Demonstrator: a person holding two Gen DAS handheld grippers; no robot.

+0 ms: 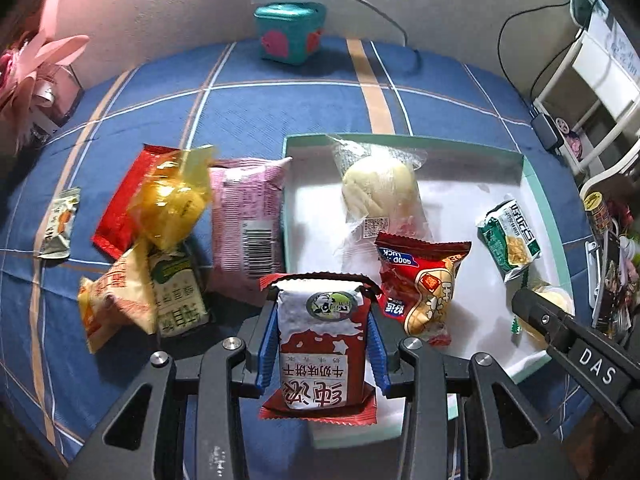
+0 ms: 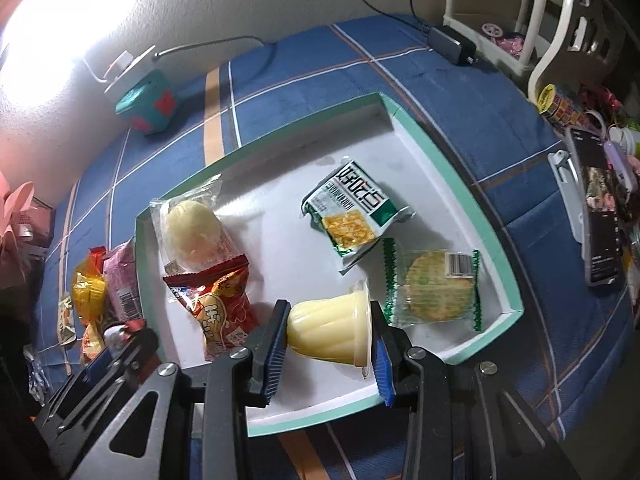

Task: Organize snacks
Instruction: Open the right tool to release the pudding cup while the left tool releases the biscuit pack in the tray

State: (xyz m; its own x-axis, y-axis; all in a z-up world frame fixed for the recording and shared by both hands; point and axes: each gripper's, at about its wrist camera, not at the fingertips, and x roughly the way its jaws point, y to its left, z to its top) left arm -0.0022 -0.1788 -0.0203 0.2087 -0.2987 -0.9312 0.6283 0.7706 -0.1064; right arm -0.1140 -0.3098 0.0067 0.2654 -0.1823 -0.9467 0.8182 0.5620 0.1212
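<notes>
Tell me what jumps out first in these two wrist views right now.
Each pair of tongs is shut on a snack: the left tongs hold a red-and-white biscuit packet at the near left corner of the tray; the right tongs clamp a pale yellow jelly cup over the white tray. A jumble of unsorted packets lies left of it.

Yellow-wrapped snack (image 1: 172, 196) motion-blurred, phone (image 2: 600, 216) screen unreadable, pkg text too small.

Before me lay a table under a blue plaid cloth (image 1: 280, 112). On it sat a shallow mint-rimmed tray (image 2: 424, 136), a loose heap of snack packets (image 1: 168, 232) left of the tray, a teal box (image 1: 290, 32) by the wall, and a black adapter (image 2: 452, 44).
</notes>
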